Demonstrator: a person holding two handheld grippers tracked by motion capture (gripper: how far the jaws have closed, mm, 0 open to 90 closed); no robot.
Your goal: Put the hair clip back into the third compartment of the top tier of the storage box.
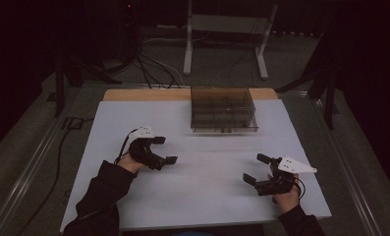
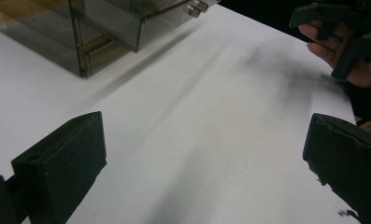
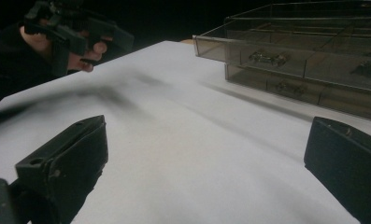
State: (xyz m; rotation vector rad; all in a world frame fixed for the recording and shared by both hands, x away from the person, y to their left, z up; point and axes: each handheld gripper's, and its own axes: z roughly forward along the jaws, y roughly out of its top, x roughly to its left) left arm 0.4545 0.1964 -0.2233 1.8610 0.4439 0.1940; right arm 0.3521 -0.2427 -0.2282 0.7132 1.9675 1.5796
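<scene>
A smoky clear plastic organiser box (image 1: pixel 223 109) with inner compartments stands at the far middle of the white table top (image 1: pixel 202 162). In the left gripper view the box (image 2: pixel 94 28) is at upper left; in the right gripper view the box (image 3: pixel 314 56) shows small metal parts inside. My left gripper (image 1: pixel 165 150) hovers over the table's left half, open and empty, its jaws (image 2: pixel 206 163) wide apart. My right gripper (image 1: pixel 256 168) is at the right front, also open with nothing between its jaws (image 3: pixel 206 168). Both point toward the table's middle.
The white top lies on a wooden board (image 1: pixel 133 94) whose far edge shows behind it. Beyond the table stand a white metal frame (image 1: pixel 222 34) and cables (image 1: pixel 153 69) on a dark floor. A cable (image 1: pixel 60 147) trails off the left side.
</scene>
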